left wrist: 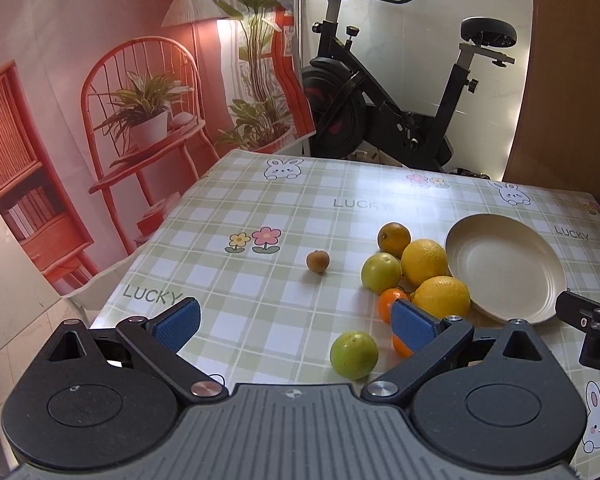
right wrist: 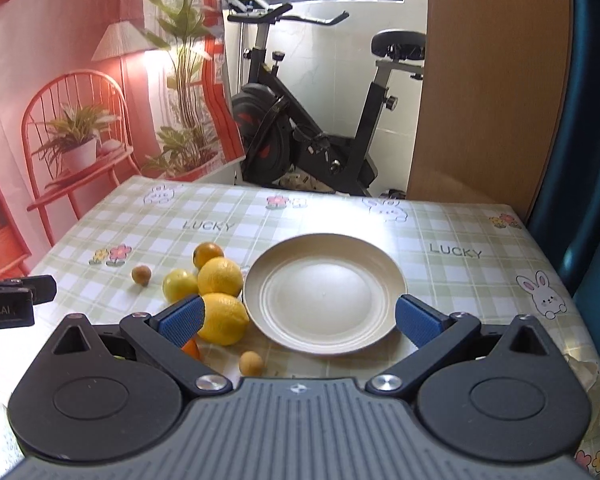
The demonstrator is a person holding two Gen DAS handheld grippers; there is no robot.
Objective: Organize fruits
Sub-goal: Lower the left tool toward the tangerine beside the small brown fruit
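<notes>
While plate (right wrist: 324, 344) sits bare, nothing sorted: fruits (left wrist: 424, 262) loose on bench (left wrist: 260, 200) left of it; left gripper (left wrist: 296, 322), right gripper (right wrist: 300, 320) both wide, holding nothing.

Both wrist views look low across the table (left wrist: 260, 200), sharing the plate (right wrist: 324, 344) and fruit.
</notes>
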